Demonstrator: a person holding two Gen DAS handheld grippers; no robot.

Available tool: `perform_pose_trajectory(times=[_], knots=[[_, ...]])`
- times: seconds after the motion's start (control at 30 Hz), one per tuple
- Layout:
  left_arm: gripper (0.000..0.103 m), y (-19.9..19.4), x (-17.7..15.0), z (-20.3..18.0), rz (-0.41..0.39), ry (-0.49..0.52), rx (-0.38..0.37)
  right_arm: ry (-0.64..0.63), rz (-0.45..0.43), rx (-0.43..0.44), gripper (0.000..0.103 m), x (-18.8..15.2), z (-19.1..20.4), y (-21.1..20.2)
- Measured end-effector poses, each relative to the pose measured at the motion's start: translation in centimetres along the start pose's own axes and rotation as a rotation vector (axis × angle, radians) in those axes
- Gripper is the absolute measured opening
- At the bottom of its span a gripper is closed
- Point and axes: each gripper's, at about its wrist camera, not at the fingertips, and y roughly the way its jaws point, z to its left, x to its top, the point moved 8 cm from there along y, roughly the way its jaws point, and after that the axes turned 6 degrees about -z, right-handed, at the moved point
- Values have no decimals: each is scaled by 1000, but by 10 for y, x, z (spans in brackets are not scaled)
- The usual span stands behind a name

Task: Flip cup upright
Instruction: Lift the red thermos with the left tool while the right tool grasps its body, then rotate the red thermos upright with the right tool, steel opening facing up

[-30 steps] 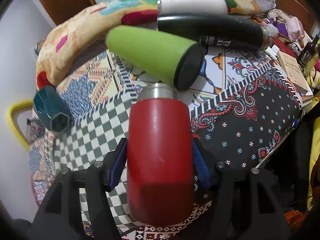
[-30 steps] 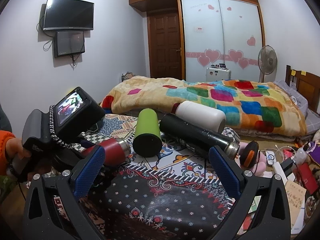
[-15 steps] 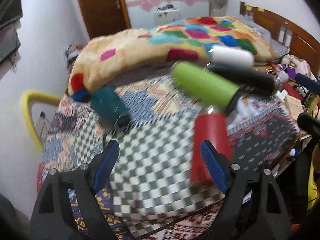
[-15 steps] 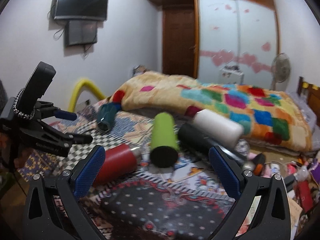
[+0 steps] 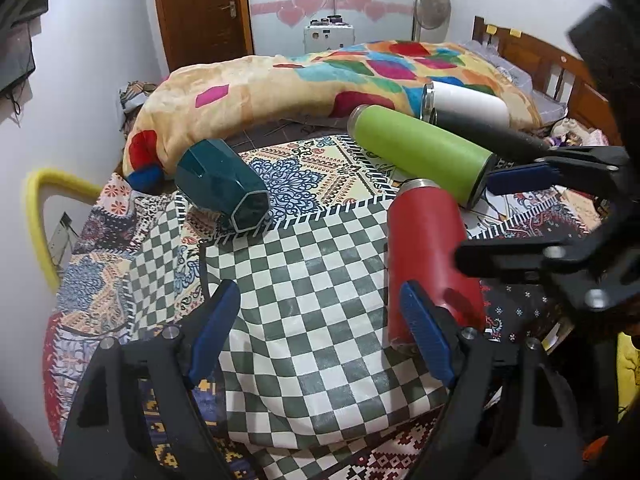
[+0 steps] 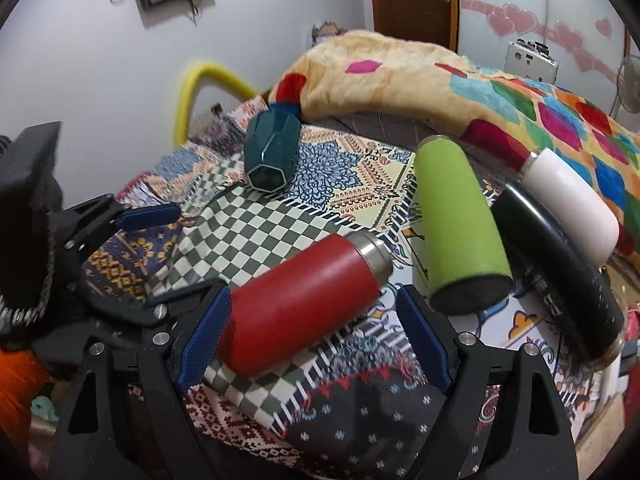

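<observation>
Cups lie on their sides on a patterned cloth [image 5: 312, 280] that covers the table. The red cup [image 6: 308, 300] rests on the checkered part, its steel neck pointing toward the green cup [image 6: 460, 232], and the two are just beside each other. Behind the green cup lie a black cup [image 6: 560, 272] and a white cup [image 6: 568, 200], side by side and touching, near a colourful blanket [image 6: 440, 84]. A teal cup [image 6: 272, 152] with flat facets lies apart from the others, on the blue flower pattern, with its base toward the cameras.

The right gripper [image 6: 312, 340] has its jaws spread wide. The base end of the red cup lies between its blue pads; the left pad [image 6: 204, 336] is very close to the cup, but I cannot tell if it touches. The right pad is clearly apart from the cup.

The left gripper [image 5: 320, 332] is also released, and only the checkered cloth shows between its fingers. In the left wrist view the red cup is just beside its right finger [image 5: 424, 332], outside the jaws. In that view the right gripper is seen from the side, reaching over the red cup.
</observation>
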Motion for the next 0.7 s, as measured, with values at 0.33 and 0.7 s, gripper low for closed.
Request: perform_pose_trajectory(times=[0.33,0.7], knots=[[83,-6,-15,-3,-41,-16,-60,118,239,10,85,-8,-1,39],[83,-9,-28,19,-34,-42,-10,140,360,114,65,-16,9,60]])
